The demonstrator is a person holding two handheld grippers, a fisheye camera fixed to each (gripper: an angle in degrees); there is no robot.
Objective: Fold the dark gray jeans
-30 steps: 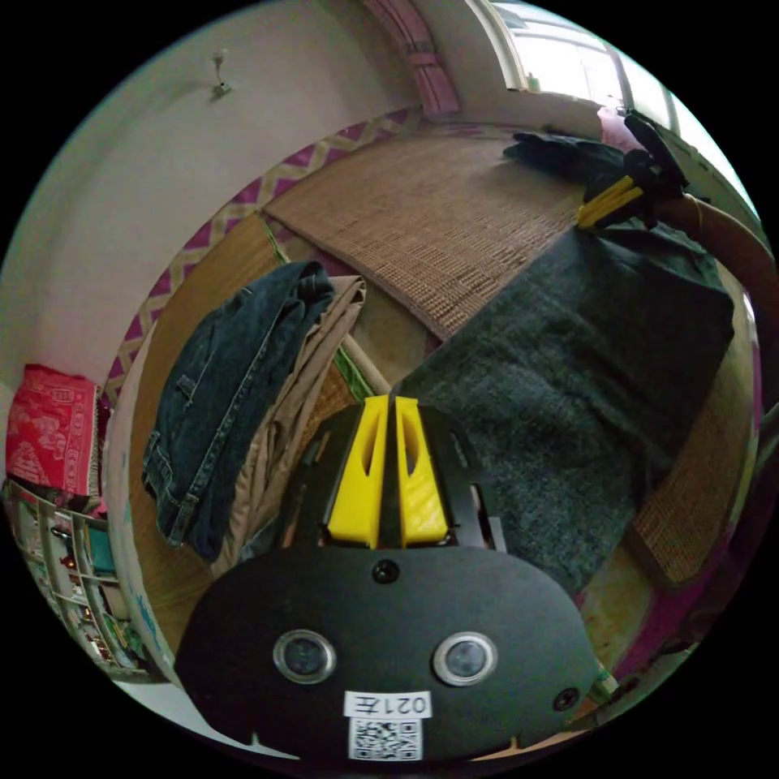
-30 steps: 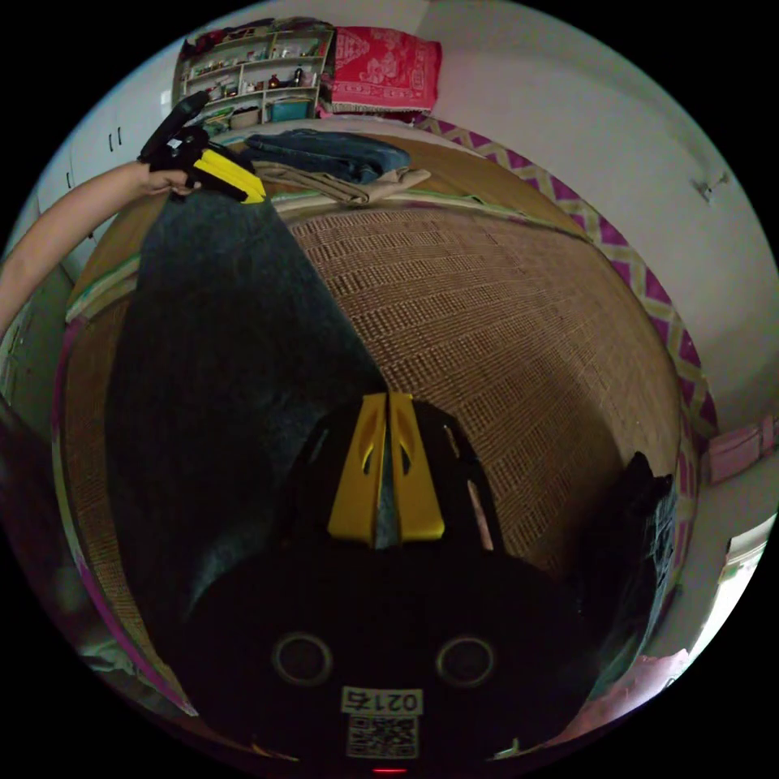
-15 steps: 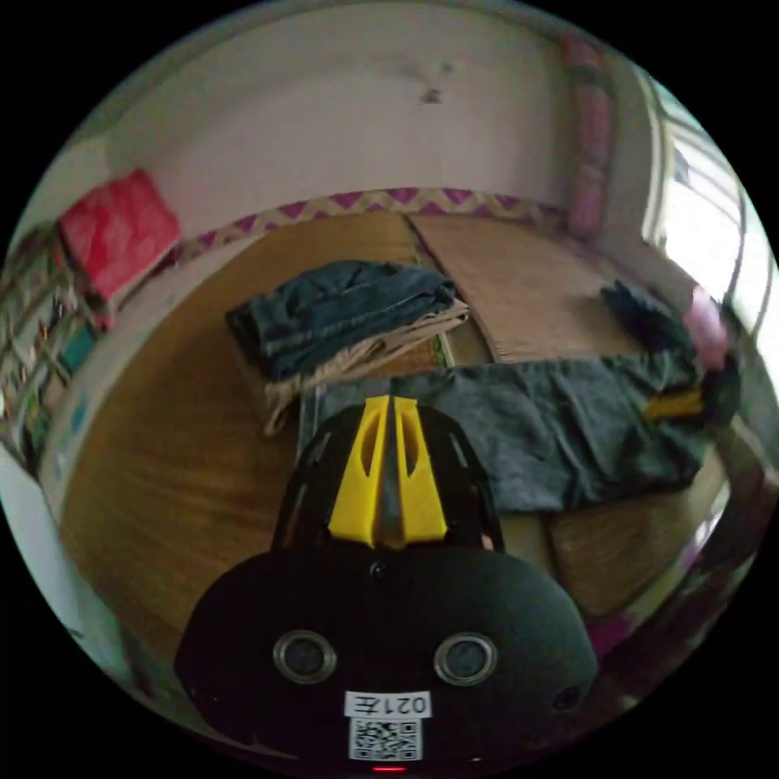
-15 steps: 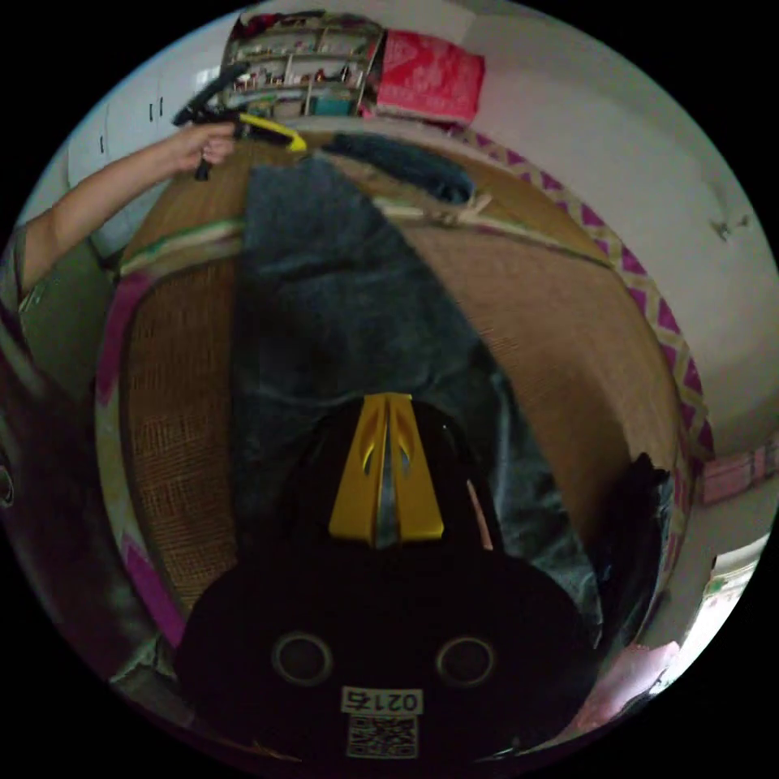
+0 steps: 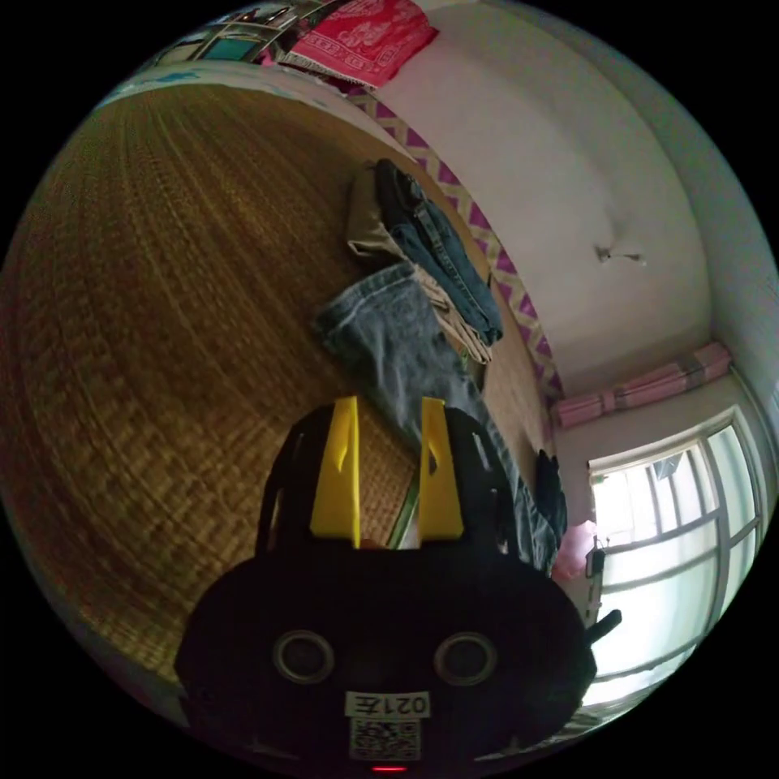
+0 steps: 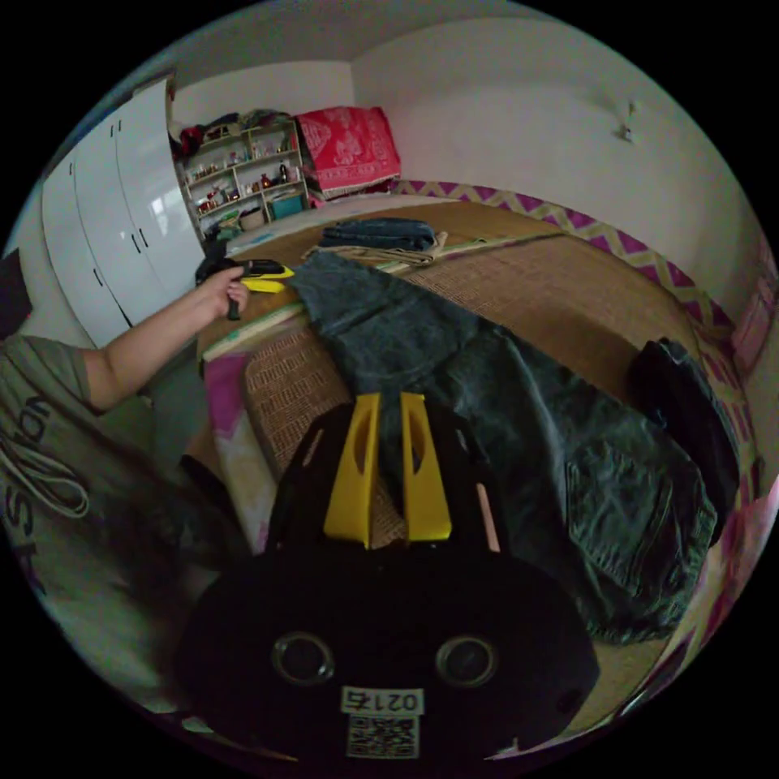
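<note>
Holding both grippers released, you have the dark gray jeans (image 6: 487, 406) flat on the mat (image 6: 560, 276), long axis from 11 to 4 o'clock past your right gripper (image 6: 388, 466), hem by your left gripper (image 6: 272, 278), waistband nearer right.

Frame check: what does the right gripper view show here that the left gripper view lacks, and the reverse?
Right gripper view: the person's hand holding the left gripper, a white wardrobe, and the pocketed waist end of the jeans. Left gripper view: a bright window, and the left gripper's own jaws standing apart, a jeans leg beyond them. Shared: the jeans stretched over the mat, the folded stack, the red cloth and a dark garment.
</note>
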